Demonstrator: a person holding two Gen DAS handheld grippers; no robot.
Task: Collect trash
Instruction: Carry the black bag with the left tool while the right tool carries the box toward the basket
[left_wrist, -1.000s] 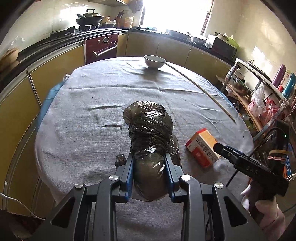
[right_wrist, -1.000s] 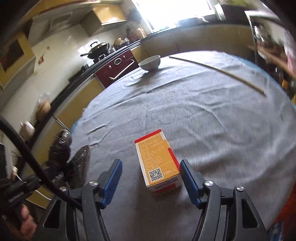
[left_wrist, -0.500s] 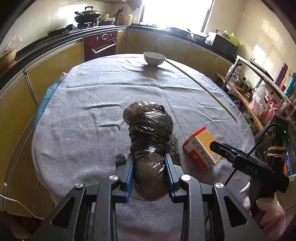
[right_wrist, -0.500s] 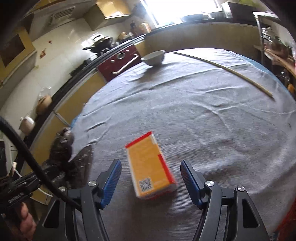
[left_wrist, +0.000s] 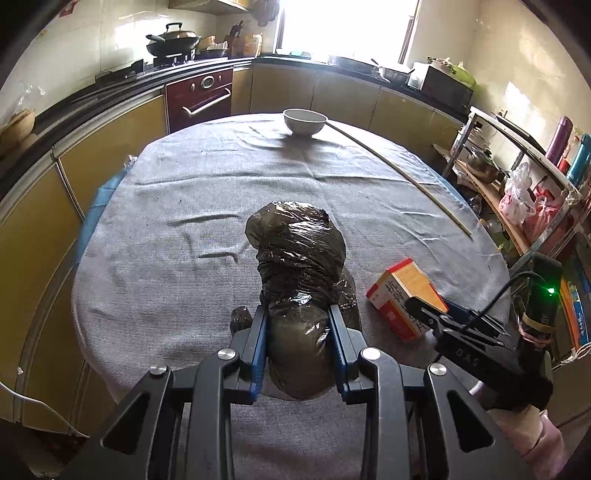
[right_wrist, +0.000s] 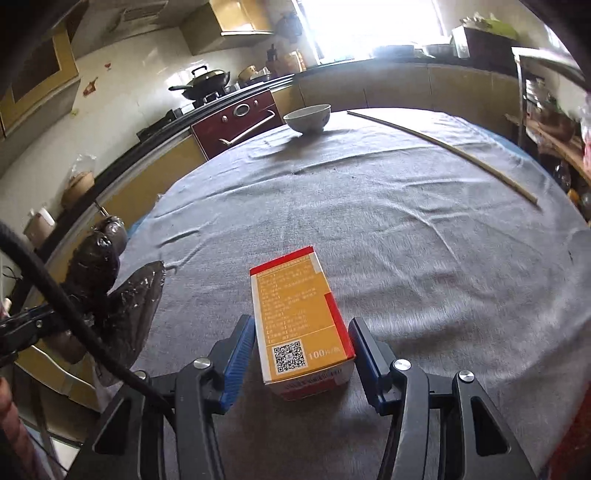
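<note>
Left gripper (left_wrist: 298, 321) clamped on black trash bag (left_wrist: 301, 266) near table's near edge. Right gripper (right_wrist: 301, 334) closing around orange box (right_wrist: 297, 317), pads just beside its sides. Bare grey cloth (right_wrist: 424, 229) beyond.

White bowl (left_wrist: 305, 122) beside long stick (left_wrist: 399, 173), grey tablecloth (left_wrist: 166, 206)

Both views are fisheye cameras riding on the hand-held grippers, looking forward and downward along their fingers across the cloth-covered bench (left_wrist: 166, 221) toward the window. The left view sits close over the black bag (left_wrist: 299, 258); the right sits close over the orange box (right_wrist: 299, 317). Both share the white bowl (left_wrist: 305, 122), the long stick (right_wrist: 443, 147) and the stove.
</note>
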